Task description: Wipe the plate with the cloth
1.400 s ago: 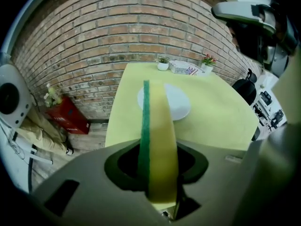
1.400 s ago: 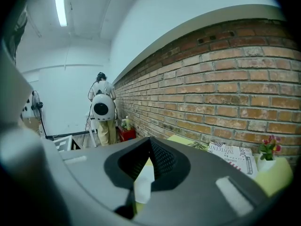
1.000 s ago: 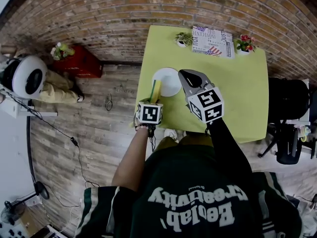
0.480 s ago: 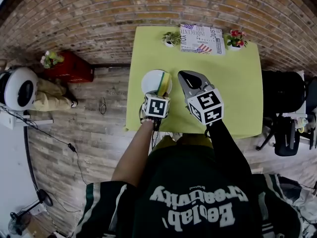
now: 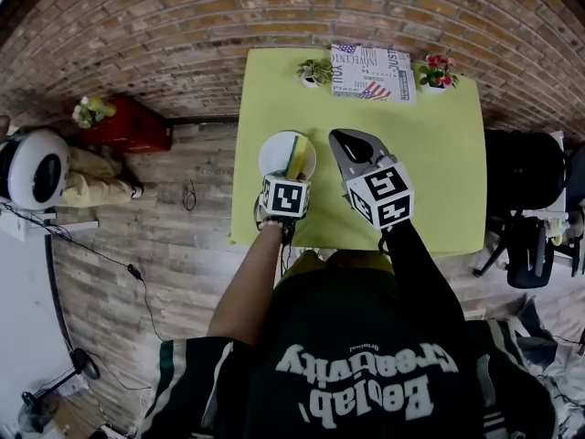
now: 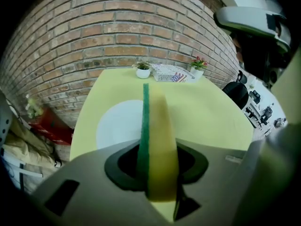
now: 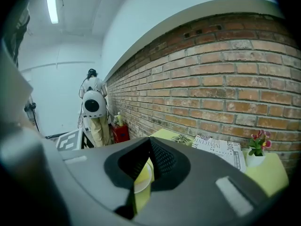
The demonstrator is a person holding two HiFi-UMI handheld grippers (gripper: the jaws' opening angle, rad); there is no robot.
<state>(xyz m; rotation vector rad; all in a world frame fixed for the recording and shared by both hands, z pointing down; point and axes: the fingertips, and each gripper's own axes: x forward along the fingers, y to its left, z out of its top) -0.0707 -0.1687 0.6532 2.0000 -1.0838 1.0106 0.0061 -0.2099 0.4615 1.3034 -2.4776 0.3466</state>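
Nearest the head camera, at 6 o'clock, are the person's dark green shirt (image 5: pixel 366 373) and 2 arms reaching forward over the near edge of the yellow-green table (image 5: pixel 439 154).

The left gripper (image 5: pixel 290 177) is clamped on the cloth (image 5: pixel 294 156), a yellow strip with a green face. In the left gripper view the cloth (image 6: pixel 157 140) stands on edge between the jaws, green side toward 9 o'clock, and runs straight ahead toward 12 o'clock. It reaches over the white plate (image 5: pixel 273 154). Whether its far end touches the plate cannot be told.

The plate sits at the table's 9 o'clock edge. In the left gripper view it (image 6: pixel 115 126) shows at 9 o'clock of the cloth.

The right gripper (image 5: pixel 341 138) is just beside the plate at its 3 o'clock, held above the table. In the right gripper view (image 7: pixel 150 144) its jaws meet at the tips with nothing between them.

Along the table's far edge at 12 o'clock stand 3 things: a small green plant in a white pot (image 5: pixel 315 71), a printed sign (image 5: pixel 370 73) and a pot of pink flowers (image 5: pixel 434 71).

Beyond is the brick wall (image 5: pixel 274 7). A red box (image 5: pixel 128 124) lies on the floor at 9 o'clock and a black chair (image 5: pixel 521 176) at 3 o'clock.
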